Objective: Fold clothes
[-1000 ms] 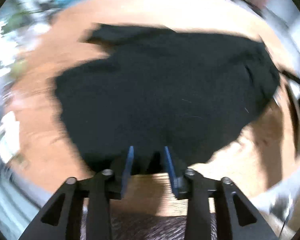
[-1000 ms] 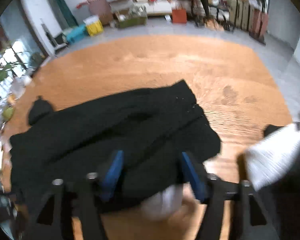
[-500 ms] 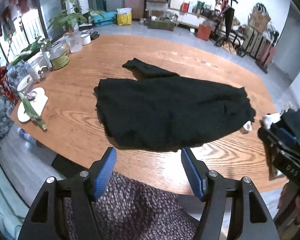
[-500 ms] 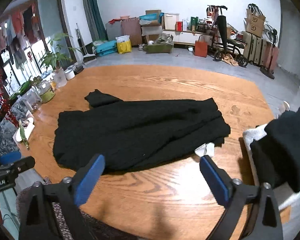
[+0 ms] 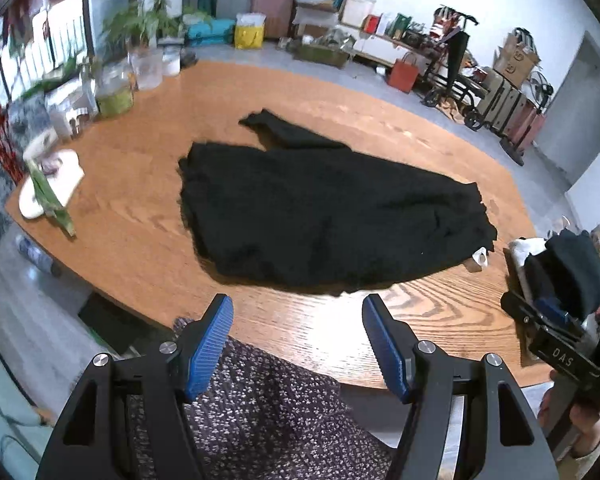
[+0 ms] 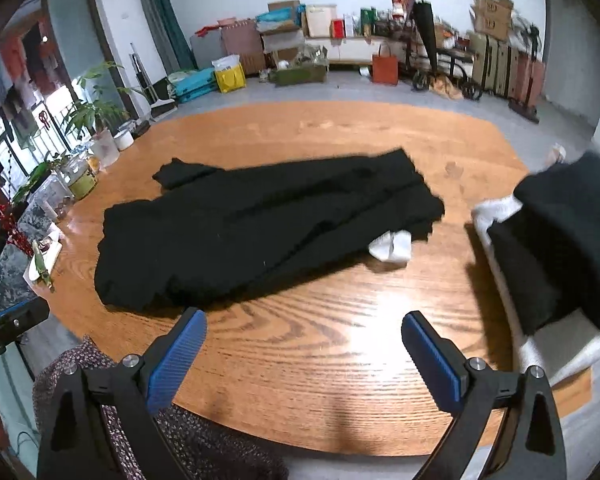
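A black garment lies folded lengthwise on the round wooden table, one sleeve sticking out at its far left end; it also shows in the right wrist view. A white tag or label peeks from under its right end. My left gripper is open and empty, held back over the table's near edge. My right gripper is open and empty above bare wood in front of the garment. Neither touches the cloth.
A stack of folded dark clothes on a white cloth sits at the table's right edge. Jars and plants and a white dish stand at the left. My patterned lap is below the near edge.
Both grippers let go of the garment, opened wide and pulled back and up toward the table's near edge. The garment now lies flat on the table.
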Tool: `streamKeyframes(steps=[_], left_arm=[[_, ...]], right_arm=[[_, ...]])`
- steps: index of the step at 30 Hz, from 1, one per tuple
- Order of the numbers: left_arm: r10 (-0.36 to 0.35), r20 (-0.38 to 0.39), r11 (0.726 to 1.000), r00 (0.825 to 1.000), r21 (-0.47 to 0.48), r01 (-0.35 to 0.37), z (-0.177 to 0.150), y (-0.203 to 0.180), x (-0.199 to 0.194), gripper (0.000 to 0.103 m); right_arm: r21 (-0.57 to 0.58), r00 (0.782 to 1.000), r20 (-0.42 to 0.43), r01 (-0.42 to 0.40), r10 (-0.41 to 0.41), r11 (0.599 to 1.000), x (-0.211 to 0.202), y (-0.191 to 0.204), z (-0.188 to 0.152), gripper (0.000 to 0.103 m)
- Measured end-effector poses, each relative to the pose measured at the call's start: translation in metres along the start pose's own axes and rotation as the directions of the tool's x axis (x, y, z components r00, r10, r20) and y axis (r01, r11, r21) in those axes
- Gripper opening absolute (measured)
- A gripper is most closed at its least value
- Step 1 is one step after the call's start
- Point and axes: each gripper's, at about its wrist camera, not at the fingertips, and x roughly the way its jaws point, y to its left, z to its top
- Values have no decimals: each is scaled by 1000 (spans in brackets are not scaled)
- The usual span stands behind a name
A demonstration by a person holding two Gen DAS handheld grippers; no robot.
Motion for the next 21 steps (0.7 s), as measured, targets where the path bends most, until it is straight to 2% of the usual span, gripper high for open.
streamKeyframes(steps=[3, 5, 8, 9, 10, 11, 12, 17, 21], left_arm=[[-26, -68, 991, 997, -130, 17, 1, 17, 22, 68], [-56, -106, 972, 993, -234, 29, 0, 35, 38, 68], [-35, -151, 961, 988, -278, -9, 4, 47, 57, 68], [-23, -164, 959, 986, -283, -25, 5, 49, 63, 68], [-14, -178, 956, 984, -291, -39, 7, 51, 69, 68], [-12, -190, 955, 982, -295, -45, 9, 52, 75, 68], [-10, -202, 953, 979, -298, -52, 11, 52, 80, 68], [-35, -244, 955, 969, -293, -40, 17, 49, 102, 68], [-50, -267, 957, 962, -287, -30, 23, 44, 117, 68]], right_arm=[[82, 997, -62, -51, 56, 995, 24, -15, -7, 100], [141, 995, -76, -61, 72, 988, 39, -26, -10, 99], [187, 996, -65, -52, 65, 981, 58, -46, 2, 92], [188, 997, -58, -41, 53, 981, 64, -53, 12, 85], [189, 998, -50, -31, 41, 982, 69, -60, 21, 70], [190, 999, -42, -21, 29, 982, 75, -67, 31, 60], [191, 999, -34, -10, 17, 982, 81, -74, 40, 43], [174, 999, -7, 51, -51, 983, 113, -102, 92, 40], [113, 999, -43, 27, -22, 993, 155, -92, 130, 41]])
